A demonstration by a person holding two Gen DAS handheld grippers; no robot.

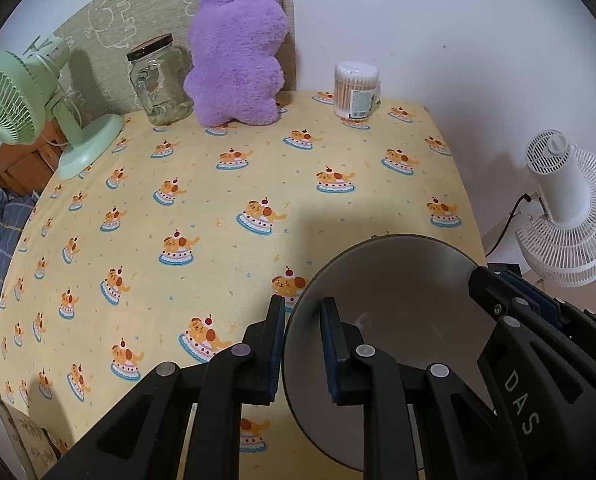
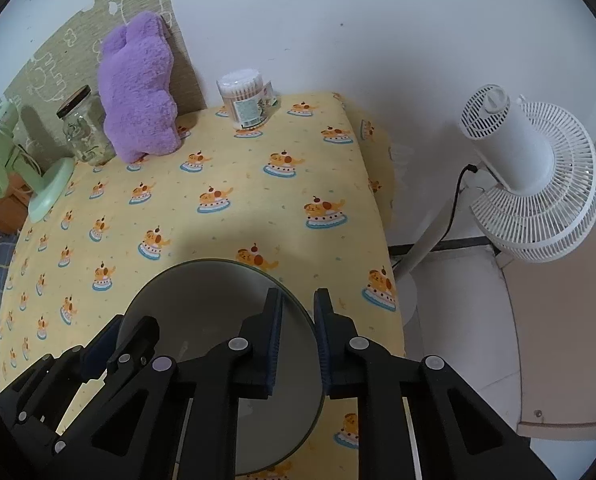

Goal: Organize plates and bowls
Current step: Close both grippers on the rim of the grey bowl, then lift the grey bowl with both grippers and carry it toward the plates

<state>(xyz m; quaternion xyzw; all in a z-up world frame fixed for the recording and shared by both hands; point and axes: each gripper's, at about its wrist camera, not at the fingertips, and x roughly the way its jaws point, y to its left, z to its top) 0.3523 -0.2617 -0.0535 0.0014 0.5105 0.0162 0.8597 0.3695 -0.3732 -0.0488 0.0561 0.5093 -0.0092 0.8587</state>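
Your left gripper (image 1: 304, 344) and right gripper (image 2: 298, 340) each pinch opposite rims of the grey bowl (image 1: 394, 292) resting on the yellow-clothed table (image 1: 218, 200).

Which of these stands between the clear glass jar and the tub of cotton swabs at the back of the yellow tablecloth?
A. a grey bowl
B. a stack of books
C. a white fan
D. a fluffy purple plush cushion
D: the fluffy purple plush cushion leans at the wall, with the clear glass jar on one side and the tub of cotton swabs on the other.
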